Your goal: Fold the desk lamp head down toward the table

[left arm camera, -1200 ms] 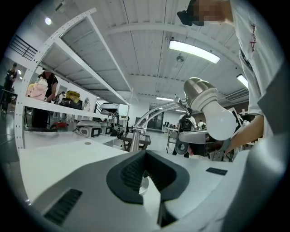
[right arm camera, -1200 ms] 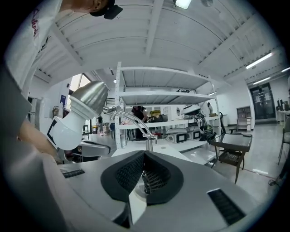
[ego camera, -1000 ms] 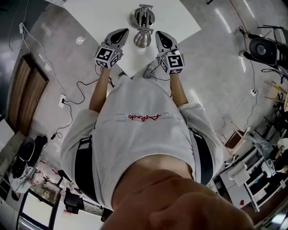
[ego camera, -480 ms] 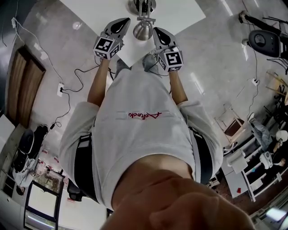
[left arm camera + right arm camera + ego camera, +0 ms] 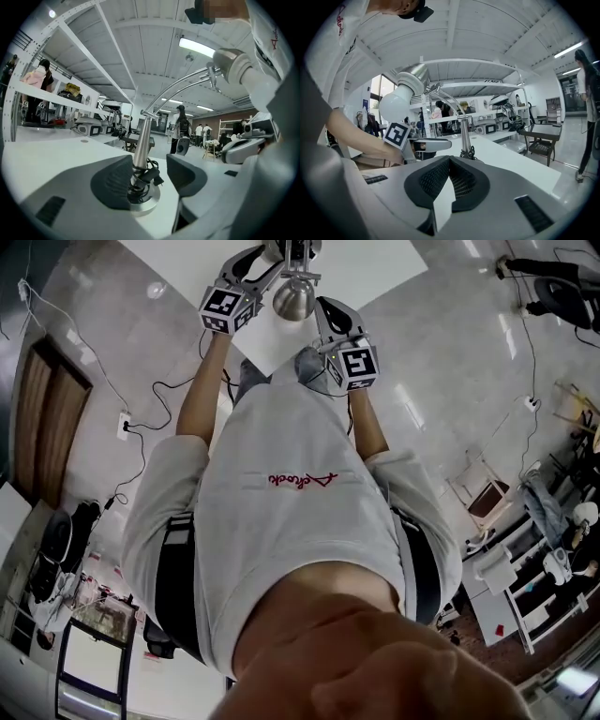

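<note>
Red cursive lettering [image 5: 300,481] crosses the person's white shirt [image 5: 281,549] — upside down, not legible. Square black-and-white code markers [image 5: 223,307] — no words — top the left gripper [image 5: 265,259] and right gripper [image 5: 322,304].

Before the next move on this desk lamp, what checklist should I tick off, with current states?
1. Left hand-held gripper open: ok. Its jaws have just been opening and straddle the silver desk lamp's upright post without gripping it.
2. Right hand-held gripper free: ok, shut and empty.
3. Lamp head folded down: not ok, it is raised on its curved arms.
4. Round metal base flat on the white table: ok.
5. Black cable at the post's foot clear of the pads: cannot tell.
</note>
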A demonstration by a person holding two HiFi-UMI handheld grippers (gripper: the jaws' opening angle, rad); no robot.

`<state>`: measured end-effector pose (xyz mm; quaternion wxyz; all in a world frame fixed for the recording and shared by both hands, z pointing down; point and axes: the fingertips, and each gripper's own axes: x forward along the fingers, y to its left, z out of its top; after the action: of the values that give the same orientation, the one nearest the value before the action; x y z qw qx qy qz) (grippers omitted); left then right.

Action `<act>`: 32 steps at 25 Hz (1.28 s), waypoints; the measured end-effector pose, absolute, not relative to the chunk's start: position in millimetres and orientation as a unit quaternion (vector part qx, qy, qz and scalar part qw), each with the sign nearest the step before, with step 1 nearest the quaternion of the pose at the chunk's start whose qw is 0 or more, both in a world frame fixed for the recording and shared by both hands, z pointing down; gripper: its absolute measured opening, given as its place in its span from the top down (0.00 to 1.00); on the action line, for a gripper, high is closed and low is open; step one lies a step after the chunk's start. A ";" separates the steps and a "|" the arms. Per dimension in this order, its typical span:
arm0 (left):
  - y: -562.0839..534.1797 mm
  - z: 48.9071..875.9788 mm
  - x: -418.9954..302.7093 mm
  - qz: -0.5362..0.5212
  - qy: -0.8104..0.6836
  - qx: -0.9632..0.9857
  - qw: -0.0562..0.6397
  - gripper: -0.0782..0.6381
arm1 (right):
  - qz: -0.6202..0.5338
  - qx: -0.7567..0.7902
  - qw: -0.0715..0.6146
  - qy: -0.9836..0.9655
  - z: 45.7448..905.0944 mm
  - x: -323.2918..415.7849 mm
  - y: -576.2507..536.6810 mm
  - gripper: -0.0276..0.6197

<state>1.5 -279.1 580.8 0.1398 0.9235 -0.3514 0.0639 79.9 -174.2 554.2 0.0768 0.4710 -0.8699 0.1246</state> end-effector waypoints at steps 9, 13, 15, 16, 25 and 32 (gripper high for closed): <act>-334.9 581.1 39.0 0.077 -0.336 0.932 0.115 0.57 | 0.129 0.478 0.076 -0.865 556.8 87.8 -170.6 0.91; -344.3 575.9 57.3 0.079 -0.325 0.937 0.100 0.57 | 0.130 0.478 0.074 -0.866 555.7 90.2 -169.7 0.91; -349.8 572.7 65.6 0.076 -0.320 0.940 0.097 0.57 | 0.130 0.477 0.074 -0.866 554.9 90.2 -170.8 0.91; -352.3 571.3 69.1 0.075 -0.317 0.941 0.094 0.57 | 0.129 0.476 0.074 -0.867 554.6 90.2 -171.3 0.91; -364.9 559.4 75.3 0.083 -0.321 0.941 0.066 0.70 | 0.128 0.472 0.069 -0.869 550.4 87.9 -170.5 0.91; -364.9 560.3 76.3 0.087 -0.316 0.942 0.073 0.70 | 0.115 0.462 0.071 -0.876 545.6 85.0 -176.5 0.91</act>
<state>76.3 -364.9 560.3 0.0725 0.9421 -0.3156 0.0867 85.0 -176.5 545.6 0.0714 0.4624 -0.8763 0.1147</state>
